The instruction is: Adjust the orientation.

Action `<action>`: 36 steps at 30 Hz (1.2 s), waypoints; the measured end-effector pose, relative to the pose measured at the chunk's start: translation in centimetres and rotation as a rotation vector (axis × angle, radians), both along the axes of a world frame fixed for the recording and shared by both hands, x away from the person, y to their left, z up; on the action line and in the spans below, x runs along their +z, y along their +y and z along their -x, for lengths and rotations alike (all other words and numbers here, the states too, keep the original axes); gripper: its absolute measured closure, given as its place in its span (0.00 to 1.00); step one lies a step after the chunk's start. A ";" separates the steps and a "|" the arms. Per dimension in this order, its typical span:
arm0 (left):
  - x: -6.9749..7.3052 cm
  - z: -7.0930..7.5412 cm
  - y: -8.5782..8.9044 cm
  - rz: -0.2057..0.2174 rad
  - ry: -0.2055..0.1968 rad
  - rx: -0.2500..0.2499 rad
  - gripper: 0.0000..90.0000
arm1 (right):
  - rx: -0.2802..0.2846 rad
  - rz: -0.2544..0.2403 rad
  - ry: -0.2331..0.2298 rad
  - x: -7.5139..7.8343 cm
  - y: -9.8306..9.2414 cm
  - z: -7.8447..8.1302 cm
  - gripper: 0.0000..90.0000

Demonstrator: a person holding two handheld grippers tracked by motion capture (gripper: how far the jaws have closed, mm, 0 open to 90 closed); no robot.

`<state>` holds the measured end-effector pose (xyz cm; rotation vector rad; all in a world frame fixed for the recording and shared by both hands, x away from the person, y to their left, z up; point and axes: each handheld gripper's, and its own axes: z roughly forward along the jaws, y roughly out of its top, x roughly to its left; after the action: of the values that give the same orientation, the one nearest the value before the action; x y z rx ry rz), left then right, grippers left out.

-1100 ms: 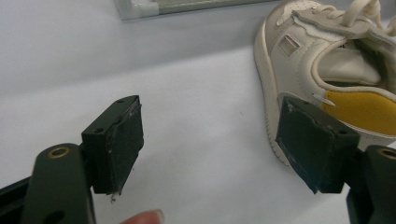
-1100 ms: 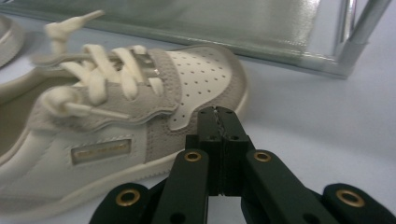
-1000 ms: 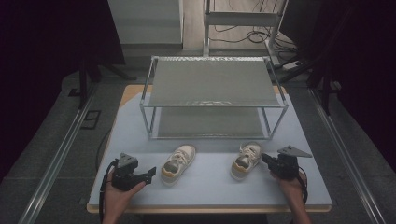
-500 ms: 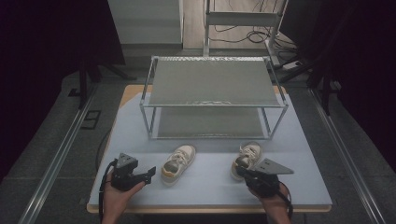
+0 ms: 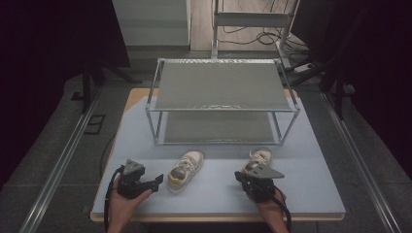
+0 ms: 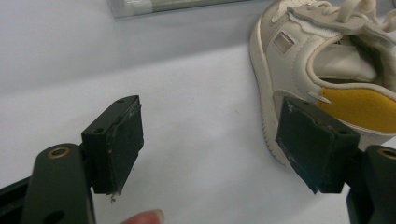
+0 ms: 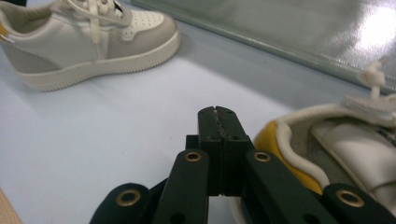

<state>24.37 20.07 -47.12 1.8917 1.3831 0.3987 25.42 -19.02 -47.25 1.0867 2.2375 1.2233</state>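
Note:
Two white and grey sneakers with yellow heel linings lie on the pale blue table in front of a metal rack. The left sneaker [image 5: 185,170] [image 6: 317,56] [image 7: 93,42] lies just right of my left gripper [image 5: 158,180] [image 6: 217,140], which is open, with its right pad beside the shoe's heel and nothing between the jaws. The right sneaker [image 5: 257,159] [image 7: 327,144] lies right behind my right gripper [image 5: 241,175] [image 7: 218,119]. That gripper is shut on nothing, its tip next to the yellow heel.
A two-tier metal mesh rack [image 5: 221,87] stands across the middle of the table [image 5: 320,189], its lower shelf [image 7: 299,32] close behind the shoes. Bare table surface lies between the two shoes. Cables and a stand sit on the floor behind.
My right gripper has moved left along the table's near side, from the right of the right sneaker to just in front of its heel. The left gripper and both shoes stayed put.

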 end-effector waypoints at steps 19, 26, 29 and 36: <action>0.2 0.1 0.5 0.009 -0.003 0.009 0.25 | -0.033 0.000 0.018 -0.2 -3.7 2.3 0.99; 0.4 0.2 0.4 0.013 -0.007 0.005 0.25 | -0.107 -0.023 0.041 -0.3 -7.2 3.2 0.99; 0.5 0.2 0.4 0.013 -0.007 0.005 0.25 | -0.132 -0.034 0.039 -0.4 -8.4 3.4 0.99; 0.3 0.0 0.2 0.008 -0.002 -0.001 0.25 | -0.196 -0.045 0.058 -0.4 -11.0 3.2 0.99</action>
<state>24.37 20.24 -46.79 1.8848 1.3806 0.3943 22.23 -29.99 -47.63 1.3393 2.0951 1.1791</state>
